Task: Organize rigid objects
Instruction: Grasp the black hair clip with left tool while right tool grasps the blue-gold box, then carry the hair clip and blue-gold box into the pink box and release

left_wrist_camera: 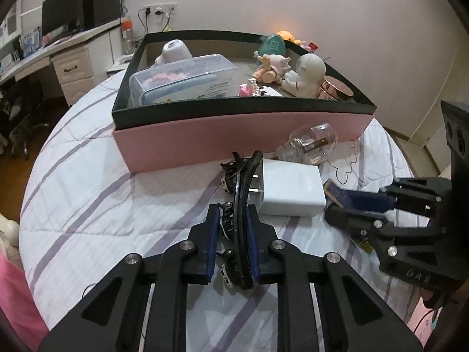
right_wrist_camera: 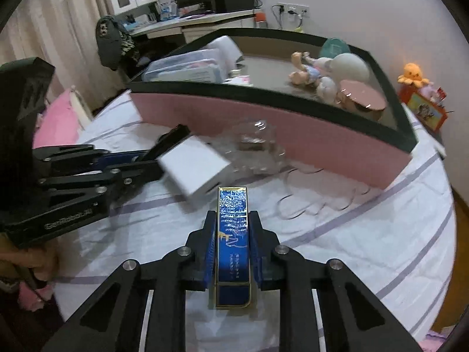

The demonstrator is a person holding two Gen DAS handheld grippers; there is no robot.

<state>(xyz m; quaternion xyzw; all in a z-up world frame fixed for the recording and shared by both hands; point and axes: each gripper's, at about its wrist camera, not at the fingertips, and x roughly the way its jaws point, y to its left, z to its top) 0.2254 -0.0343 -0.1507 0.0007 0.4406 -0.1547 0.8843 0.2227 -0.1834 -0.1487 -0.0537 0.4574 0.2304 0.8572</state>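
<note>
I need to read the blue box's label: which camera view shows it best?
The right wrist view: the blue box faces the camera, clamped between the right gripper fingers. The left wrist view shows only one end, mostly hidden.

1. We see a bed (left_wrist_camera: pixel 96 205) covered with a white quilt crossed by pale purple stripes.
2. We see a wide pink box (left_wrist_camera: pixel 222 138) with a dark rim sitting on the quilt at the far side.
3. We find a clear glass bottle (left_wrist_camera: pixel 310 143) lying on its side just beside the box's front wall.
4. We see a white charger block (left_wrist_camera: pixel 293 190) resting on the quilt nearer to us, close to the bottle.
</note>
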